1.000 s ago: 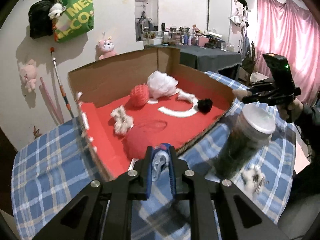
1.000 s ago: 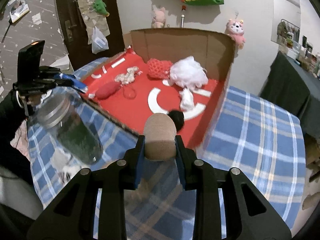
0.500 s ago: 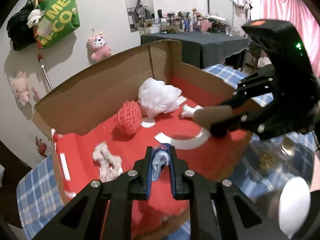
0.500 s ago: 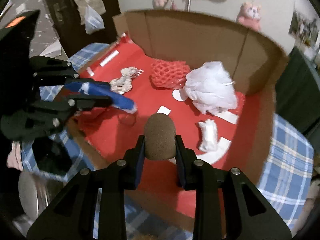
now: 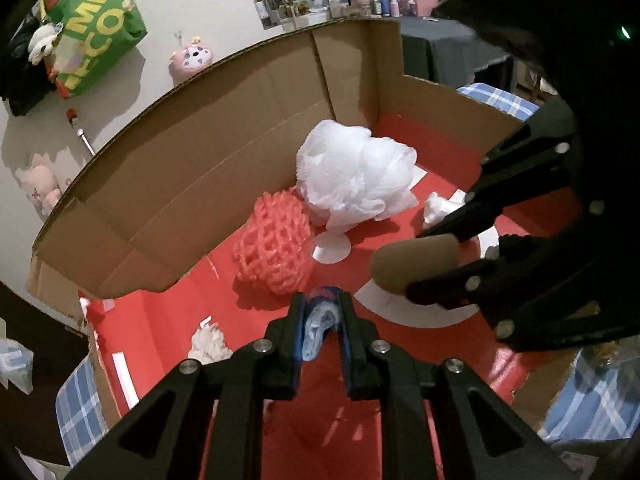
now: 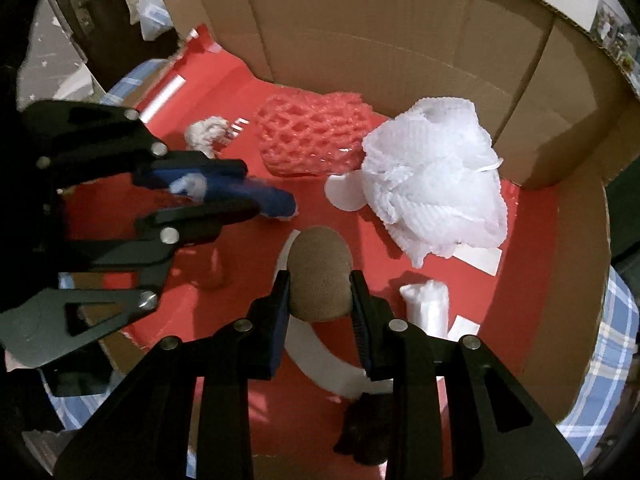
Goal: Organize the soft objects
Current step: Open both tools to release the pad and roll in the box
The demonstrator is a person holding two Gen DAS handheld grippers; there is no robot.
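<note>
Your left gripper (image 5: 322,318) clenched a blue-and-white cloth (image 5: 319,330); your right gripper (image 6: 320,280), at its 3 o'clock, grasped a brown sponge (image 6: 319,274) above the red-floored cardboard box (image 6: 400,36).

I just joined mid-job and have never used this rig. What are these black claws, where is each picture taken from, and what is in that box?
No robot arm here: a person carries a two-finger black gripper in each hand, each with a camera looking along its fingers.

In the left wrist view, the left gripper is shut on a small blue and white cloth item. In the right wrist view, the right gripper is shut on a brown rounded sponge.

Both hang over an open cardboard box with a red floor. Inside lie a pink foam net sleeve, a white mesh bath puff, a small white fluffy piece, a small white roll and a black fuzzy ball.
</note>
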